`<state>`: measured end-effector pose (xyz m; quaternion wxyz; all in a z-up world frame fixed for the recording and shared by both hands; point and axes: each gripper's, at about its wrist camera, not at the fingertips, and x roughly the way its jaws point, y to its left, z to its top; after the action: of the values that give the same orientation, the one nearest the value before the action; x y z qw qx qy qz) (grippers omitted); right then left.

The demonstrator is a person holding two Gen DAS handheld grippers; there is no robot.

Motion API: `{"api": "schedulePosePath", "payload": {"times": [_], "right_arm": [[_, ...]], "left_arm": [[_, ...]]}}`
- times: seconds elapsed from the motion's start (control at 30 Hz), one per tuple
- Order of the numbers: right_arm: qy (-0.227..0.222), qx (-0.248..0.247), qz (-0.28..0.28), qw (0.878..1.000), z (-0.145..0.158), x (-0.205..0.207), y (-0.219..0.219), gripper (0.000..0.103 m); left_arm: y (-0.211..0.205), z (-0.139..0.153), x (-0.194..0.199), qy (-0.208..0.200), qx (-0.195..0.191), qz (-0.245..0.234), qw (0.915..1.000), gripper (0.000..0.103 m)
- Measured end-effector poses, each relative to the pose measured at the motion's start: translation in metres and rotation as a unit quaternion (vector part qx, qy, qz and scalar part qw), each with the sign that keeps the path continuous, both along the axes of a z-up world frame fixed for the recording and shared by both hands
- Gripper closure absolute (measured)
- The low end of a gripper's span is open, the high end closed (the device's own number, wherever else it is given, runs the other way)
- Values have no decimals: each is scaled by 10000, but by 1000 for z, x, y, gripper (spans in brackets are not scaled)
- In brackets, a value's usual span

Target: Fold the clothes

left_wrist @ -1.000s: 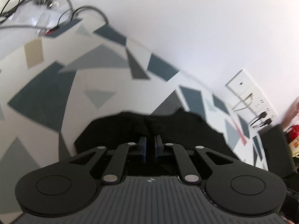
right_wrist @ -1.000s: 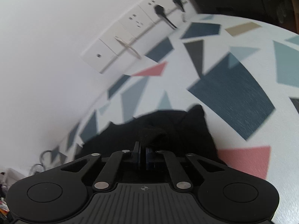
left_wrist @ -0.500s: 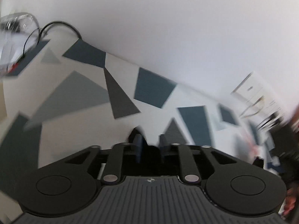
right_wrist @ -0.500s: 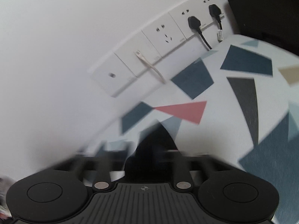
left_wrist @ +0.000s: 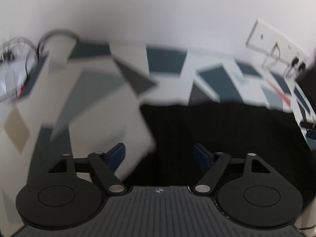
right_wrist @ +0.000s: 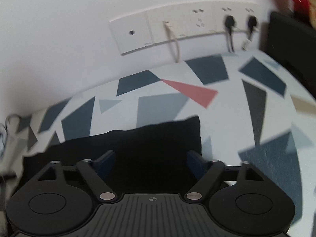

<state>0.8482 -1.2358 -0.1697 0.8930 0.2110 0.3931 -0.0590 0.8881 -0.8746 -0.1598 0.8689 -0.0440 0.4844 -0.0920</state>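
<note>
A black garment (left_wrist: 227,130) lies flat on a table with a white cloth (left_wrist: 98,106) printed with grey, blue and pink shapes. In the left wrist view my left gripper (left_wrist: 159,154) hovers over the garment's left edge, its jaws opening wide, the blue pads (left_wrist: 118,154) clear of the fabric. In the right wrist view the garment (right_wrist: 138,144) shows a straight top edge and a right corner. My right gripper (right_wrist: 151,162) stands over that corner with its jaws opening and nothing pinched between its pads (right_wrist: 194,163).
A white wall runs behind the table, with a row of white sockets (right_wrist: 177,27) and two black plugs (right_wrist: 229,22) in them. Cables (left_wrist: 29,53) lie at the table's far left. A black box (right_wrist: 292,39) stands at the right.
Both grippers were shut on bunched black fabric a second ago; now both stand wide apart and the garment lies flat. Both hands have shifted and rolled, so the views have levelled out.
</note>
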Motion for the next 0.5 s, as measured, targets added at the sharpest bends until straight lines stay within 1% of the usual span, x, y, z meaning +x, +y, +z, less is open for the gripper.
{"api": "schedulePosePath", "payload": {"times": [0.03,0.1,0.17,0.23,0.27,0.4,0.43,0.5], "right_arm": [[-21,164,-89,9998,-1,-7,-1,1],[147,260,-70,9995,-4,-15,3,1],[314,142,40,9994,-6,-20,10,1],[342,52,50,9994,-8,-27,14,1],[344,26,18,9994,-8,-30,14,1],[337,-70,-206,9992,-9,-46,1,1],[315,-95,-300,9990,-8,-51,-3,1],[311,-142,-553,9979,-6,-59,-14,1]], "left_arm": [[2,-2,-6,122,34,22,9999,14],[7,-5,-18,292,109,108,9995,14],[12,-7,-27,468,61,235,9986,12],[16,-9,-33,669,-51,356,9971,11],[17,-9,-35,714,-35,386,9967,10],[19,-13,-39,704,151,417,9965,4],[18,-15,-39,689,186,373,9967,0],[9,-19,-40,617,486,214,9967,0]]}}
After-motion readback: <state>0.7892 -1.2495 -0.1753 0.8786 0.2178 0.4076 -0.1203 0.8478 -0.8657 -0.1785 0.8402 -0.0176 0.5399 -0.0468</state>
